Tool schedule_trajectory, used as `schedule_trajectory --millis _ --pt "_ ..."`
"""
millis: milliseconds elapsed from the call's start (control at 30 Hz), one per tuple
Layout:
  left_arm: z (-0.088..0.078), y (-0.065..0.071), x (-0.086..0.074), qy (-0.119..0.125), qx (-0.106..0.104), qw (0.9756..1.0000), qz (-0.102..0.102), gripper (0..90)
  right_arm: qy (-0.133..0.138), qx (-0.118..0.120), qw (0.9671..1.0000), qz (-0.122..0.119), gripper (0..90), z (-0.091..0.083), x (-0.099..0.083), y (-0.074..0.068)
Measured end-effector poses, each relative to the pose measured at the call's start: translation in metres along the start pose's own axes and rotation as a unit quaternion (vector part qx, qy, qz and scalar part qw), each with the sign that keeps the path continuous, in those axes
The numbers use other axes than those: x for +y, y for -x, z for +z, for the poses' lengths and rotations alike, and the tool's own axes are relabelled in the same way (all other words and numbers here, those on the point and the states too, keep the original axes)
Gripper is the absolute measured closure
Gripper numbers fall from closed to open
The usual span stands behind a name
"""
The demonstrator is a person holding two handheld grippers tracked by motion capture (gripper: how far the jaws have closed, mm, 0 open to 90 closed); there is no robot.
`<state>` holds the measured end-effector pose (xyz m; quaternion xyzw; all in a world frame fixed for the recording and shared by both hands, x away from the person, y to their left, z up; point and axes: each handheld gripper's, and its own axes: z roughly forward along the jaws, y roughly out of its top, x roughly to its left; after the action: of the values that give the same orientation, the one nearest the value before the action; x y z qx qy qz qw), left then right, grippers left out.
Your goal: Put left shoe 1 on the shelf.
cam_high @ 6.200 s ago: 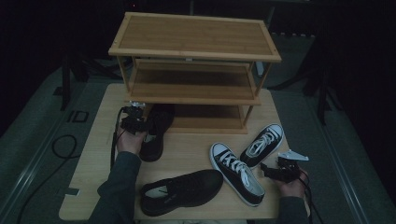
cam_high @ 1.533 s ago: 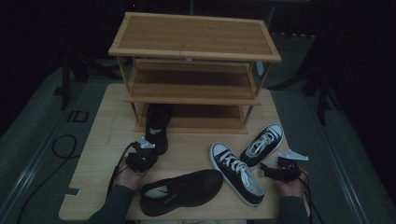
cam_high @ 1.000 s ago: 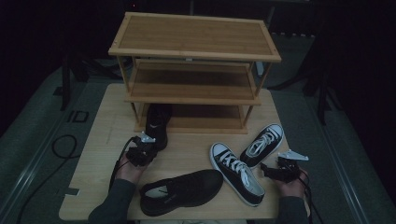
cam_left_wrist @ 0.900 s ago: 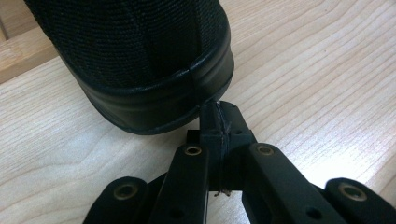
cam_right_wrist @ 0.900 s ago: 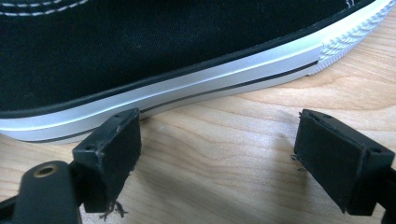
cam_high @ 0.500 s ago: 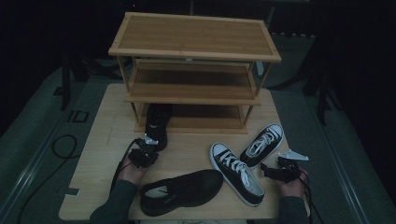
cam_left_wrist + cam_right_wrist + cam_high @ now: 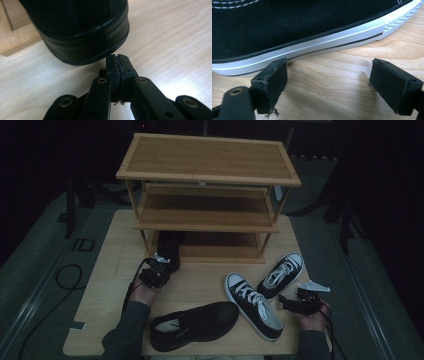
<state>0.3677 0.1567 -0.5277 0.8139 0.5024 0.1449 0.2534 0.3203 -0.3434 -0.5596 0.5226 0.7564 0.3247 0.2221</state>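
Black shoe stands heel-out on the rack's bottom shelf, released, left gripper now pinched shut at its heel to nudge it deeper; right gripper waits wide beside a sneaker.

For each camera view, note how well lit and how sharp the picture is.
High view: dim, dark surroundings, the rack soft but readable. Left gripper view: bright, black shoe near and slightly blurred. Right gripper view: bright, sneaker sole crisp.

Shoe on rack's bottom shelf, left end.
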Motion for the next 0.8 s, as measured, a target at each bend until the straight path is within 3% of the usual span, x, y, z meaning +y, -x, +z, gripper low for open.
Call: schedule_trajectory --millis 300,433,800 --pt "0.006 -0.011 0.017 0.010 0.007 0.9997 -0.022 88.9 0.000 0.000 1.0000 0.000 14.7 0.000 0.000 0.000" --pt "0.009 -0.012 0.023 0.007 0.013 0.9997 -0.020 88.9 0.000 0.000 1.0000 0.000 14.7 0.000 0.000 0.000" --pt "0.012 -0.019 0.028 0.009 0.019 0.9990 -0.039 88.5 0.000 0.000 1.0000 -0.001 14.7 0.000 0.000 0.000"
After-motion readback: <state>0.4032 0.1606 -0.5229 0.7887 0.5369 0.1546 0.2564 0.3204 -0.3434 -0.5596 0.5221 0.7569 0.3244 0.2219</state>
